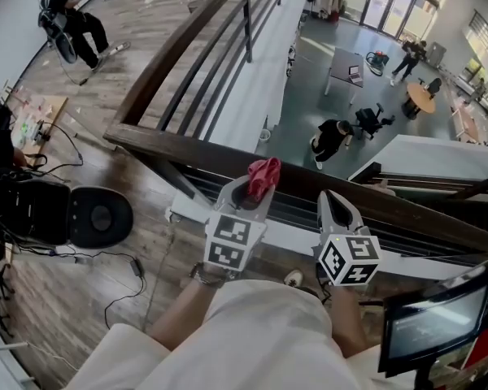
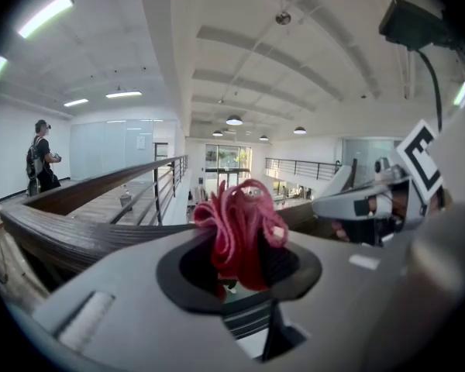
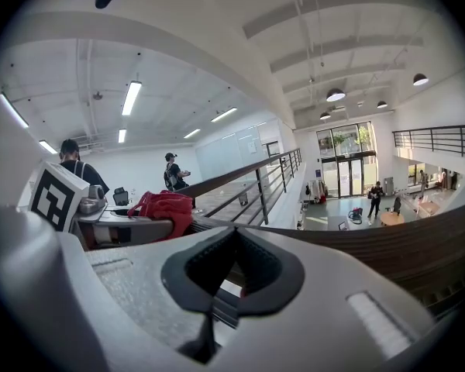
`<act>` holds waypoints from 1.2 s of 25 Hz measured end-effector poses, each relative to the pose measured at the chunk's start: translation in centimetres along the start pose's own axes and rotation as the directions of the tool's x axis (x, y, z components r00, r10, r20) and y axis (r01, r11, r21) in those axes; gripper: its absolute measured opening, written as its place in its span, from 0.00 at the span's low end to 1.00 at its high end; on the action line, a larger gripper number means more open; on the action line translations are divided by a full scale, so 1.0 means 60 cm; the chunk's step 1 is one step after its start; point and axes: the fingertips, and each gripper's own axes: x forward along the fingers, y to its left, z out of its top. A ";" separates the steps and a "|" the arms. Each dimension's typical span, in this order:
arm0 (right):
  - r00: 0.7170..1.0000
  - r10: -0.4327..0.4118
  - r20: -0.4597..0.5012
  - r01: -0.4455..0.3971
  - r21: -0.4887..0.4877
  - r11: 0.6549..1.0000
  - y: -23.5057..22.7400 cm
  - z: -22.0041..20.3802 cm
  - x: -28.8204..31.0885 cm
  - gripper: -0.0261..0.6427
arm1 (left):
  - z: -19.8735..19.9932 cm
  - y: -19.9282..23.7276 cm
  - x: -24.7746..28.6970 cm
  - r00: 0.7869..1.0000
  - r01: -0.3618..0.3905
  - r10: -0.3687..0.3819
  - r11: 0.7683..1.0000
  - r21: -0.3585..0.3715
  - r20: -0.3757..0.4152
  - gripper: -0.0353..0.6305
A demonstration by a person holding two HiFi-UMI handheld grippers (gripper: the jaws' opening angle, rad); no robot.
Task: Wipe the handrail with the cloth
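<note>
Jaws of left gripper (image 1: 253,192) pinching one cloth (image 1: 265,174), one handrail (image 1: 187,146)

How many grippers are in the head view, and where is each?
2. The left gripper, shut on the red cloth, is at the wooden handrail. The right gripper, shut and empty, is beside it to the right.

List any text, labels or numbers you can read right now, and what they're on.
No readable text in any view.
Left marker cube and right marker cube: black-and-white square patterns only, no letters.
Monitor screen: blurred, unreadable.
Blue sign by the far doors: too small to read.
</note>
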 end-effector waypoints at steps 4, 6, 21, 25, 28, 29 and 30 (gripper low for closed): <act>1.000 0.008 -0.001 -0.008 -0.003 1.000 0.007 0.001 0.004 0.04 | 0.012 0.001 0.009 1.000 0.014 -0.014 1.000 0.007 -0.001 0.24; 1.000 0.011 -0.001 -0.011 -0.003 1.000 0.009 0.005 0.006 0.04 | 0.020 0.003 0.014 1.000 0.014 -0.014 1.000 0.000 0.007 0.24; 1.000 0.002 0.004 -0.002 -0.006 1.000 -0.002 0.016 0.014 0.04 | 0.047 0.017 0.050 0.999 -0.011 0.012 1.000 -0.027 0.043 0.24; 1.000 -0.009 0.011 0.009 -0.015 1.000 -0.011 0.018 0.011 0.04 | 0.046 0.012 0.052 0.998 -0.019 0.021 0.999 -0.030 0.052 0.24; 1.000 -0.011 0.016 0.011 -0.016 1.000 -0.017 0.022 0.008 0.04 | 0.049 0.011 0.051 0.997 -0.024 0.026 0.999 -0.031 0.073 0.24; 1.000 -0.010 0.016 0.011 -0.015 1.000 -0.019 0.022 0.006 0.04 | 0.049 0.009 0.051 0.996 -0.027 0.029 0.999 -0.030 0.083 0.24; 1.000 -0.009 0.016 0.009 -0.015 1.000 -0.020 0.021 0.004 0.04 | 0.048 0.008 0.050 0.995 -0.030 0.032 0.999 -0.027 0.092 0.24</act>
